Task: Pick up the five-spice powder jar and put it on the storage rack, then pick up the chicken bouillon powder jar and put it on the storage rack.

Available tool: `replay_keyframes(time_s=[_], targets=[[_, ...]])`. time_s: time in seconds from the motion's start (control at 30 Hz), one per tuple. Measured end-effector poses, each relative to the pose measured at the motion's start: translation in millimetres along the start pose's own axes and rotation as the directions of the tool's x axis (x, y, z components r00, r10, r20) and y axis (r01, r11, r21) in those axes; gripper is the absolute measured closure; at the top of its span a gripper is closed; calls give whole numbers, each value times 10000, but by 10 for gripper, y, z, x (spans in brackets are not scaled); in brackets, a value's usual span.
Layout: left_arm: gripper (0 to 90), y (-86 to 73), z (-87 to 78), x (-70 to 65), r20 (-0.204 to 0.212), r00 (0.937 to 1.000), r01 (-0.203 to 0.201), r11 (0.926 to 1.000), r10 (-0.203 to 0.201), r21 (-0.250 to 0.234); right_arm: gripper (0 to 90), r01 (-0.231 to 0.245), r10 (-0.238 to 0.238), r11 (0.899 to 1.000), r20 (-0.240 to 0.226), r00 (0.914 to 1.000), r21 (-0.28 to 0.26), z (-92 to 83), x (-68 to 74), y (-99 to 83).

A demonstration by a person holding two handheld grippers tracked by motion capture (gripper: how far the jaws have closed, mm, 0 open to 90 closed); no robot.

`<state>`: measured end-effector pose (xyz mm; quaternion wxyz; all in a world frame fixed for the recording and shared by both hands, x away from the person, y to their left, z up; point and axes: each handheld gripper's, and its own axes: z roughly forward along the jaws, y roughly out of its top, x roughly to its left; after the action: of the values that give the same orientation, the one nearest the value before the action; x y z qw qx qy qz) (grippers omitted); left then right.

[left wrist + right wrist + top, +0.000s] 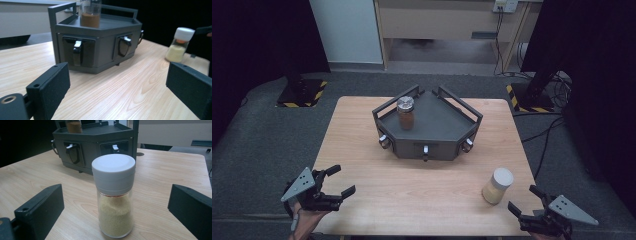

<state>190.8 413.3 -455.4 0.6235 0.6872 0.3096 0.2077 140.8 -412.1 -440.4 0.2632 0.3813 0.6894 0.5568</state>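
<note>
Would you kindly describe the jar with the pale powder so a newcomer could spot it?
On the wooden table, look in front of the dark grey rack, toward the right gripper. The jar stands there upright; unlike the brown-filled jar on the rack, it has a white lid.

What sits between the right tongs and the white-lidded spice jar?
Nothing: in the right gripper view the spice jar stands upright on bare wooden table, framed by the open jaws of the right tongs. The high view agrees.
</note>
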Motion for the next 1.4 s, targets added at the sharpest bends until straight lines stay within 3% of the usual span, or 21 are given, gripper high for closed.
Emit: replay_keyframes(time_s=[0.43,0.67,1.4], targets=[[40,-13,7,6,328,9994,-143,9999,144,-35,11,-31,31,10000,-10,10000,-8,14,-2,4],[40,13,49,-19,525,9978,-415,9991,408,131,11,-78,78,9999,79,9999,-81,-9,9,-7],[39,7,55,-23,587,9979,-297,9994,286,180,11,26,-26,9997,0,10000,-233,-142,-47,77]])
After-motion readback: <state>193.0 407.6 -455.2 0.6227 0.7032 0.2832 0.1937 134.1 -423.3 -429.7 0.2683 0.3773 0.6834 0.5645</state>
